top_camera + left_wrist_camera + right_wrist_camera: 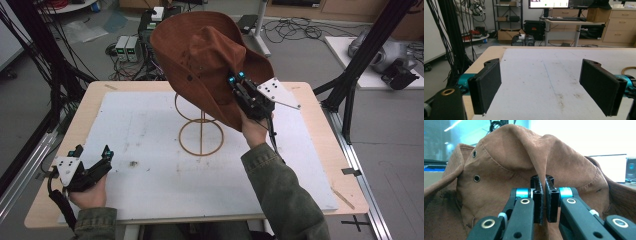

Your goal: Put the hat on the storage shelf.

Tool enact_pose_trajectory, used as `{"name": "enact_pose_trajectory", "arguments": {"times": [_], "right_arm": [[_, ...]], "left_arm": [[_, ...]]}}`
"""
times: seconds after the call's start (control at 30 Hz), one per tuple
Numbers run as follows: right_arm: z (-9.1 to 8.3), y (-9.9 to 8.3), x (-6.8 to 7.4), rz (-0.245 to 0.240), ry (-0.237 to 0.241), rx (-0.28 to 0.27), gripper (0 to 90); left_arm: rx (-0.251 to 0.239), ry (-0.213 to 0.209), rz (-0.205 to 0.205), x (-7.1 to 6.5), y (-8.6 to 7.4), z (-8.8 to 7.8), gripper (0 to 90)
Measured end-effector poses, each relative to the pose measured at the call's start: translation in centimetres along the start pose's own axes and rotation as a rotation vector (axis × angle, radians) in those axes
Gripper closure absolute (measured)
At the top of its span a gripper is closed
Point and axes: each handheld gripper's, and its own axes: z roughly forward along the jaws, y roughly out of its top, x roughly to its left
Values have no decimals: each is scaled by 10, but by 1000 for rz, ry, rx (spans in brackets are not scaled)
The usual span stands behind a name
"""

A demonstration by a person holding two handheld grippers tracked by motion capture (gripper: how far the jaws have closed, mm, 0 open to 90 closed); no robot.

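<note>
Right gripper pinches a fold of the brown hat crown, jaws nearly together on the fabric; hat is held tilted in the air above the wire stand on the tabletop. Left gripper rests near the tabletop's edge, jaws wide, nothing between (no readable writing or brand anywhere).

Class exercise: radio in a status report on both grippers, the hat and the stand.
Right gripper shut on brown hat crown, hat held above wire hat stand. Left gripper open, resting near the table edge. Nothing obstructing.
</note>
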Motion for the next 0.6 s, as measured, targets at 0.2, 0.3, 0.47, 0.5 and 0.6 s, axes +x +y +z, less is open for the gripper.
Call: {"name": "enact_pose_trajectory", "arguments": {"times": [0.2,0.3,0.47,0.5,0.6], "right_arm": [[0,0,4,-3,16,-5,873],[0,-2,5,-2,19,-3,873],[-3,-9,5,24,27,16,874],[-3,-11,6,22,27,15,873],[-5,-14,8,27,39,22,873]], "left_arm": [[0,1,-3,0,0,0,178],[0,0,-2,0,0,0,178],[2,-7,1,0,0,0,178],[2,-8,1,0,0,0,178],[4,-9,-1,0,-1,0,178]]}}
